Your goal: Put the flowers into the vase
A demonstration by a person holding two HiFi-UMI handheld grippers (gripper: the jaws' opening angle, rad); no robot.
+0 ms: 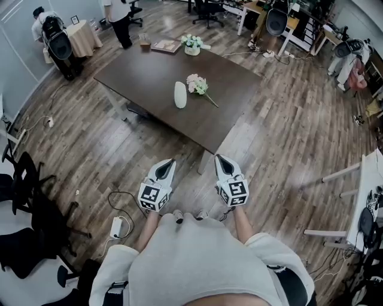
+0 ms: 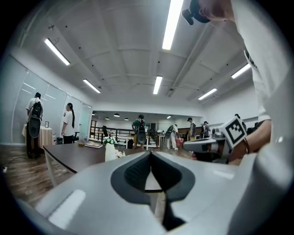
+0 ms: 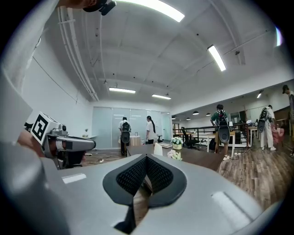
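work hasn't started as i judge it: flowers (image 1: 196, 84) lie on the table (image 1: 143, 69) beside the vase (image 1: 180, 94), well apart from my left gripper (image 1: 169, 162) and right gripper (image 1: 219, 159), both empty, jaws together.

Open office with grey-brown plank floor (image 1: 287, 131). Dark table (image 1: 143, 75) mid-room. Cloth-draped round table (image 1: 84, 37) by the pale wall at far left; black chairs (image 1: 24, 179) along the near left edge, office chairs (image 1: 208, 9) at the far side. White desk (image 1: 372, 173) at right. Power strip (image 1: 116, 227) and cable (image 1: 119, 200) on the floor. White ceiling (image 2: 124, 41) with long strip lights (image 2: 172, 20); glass wall (image 3: 133, 124) at the back.
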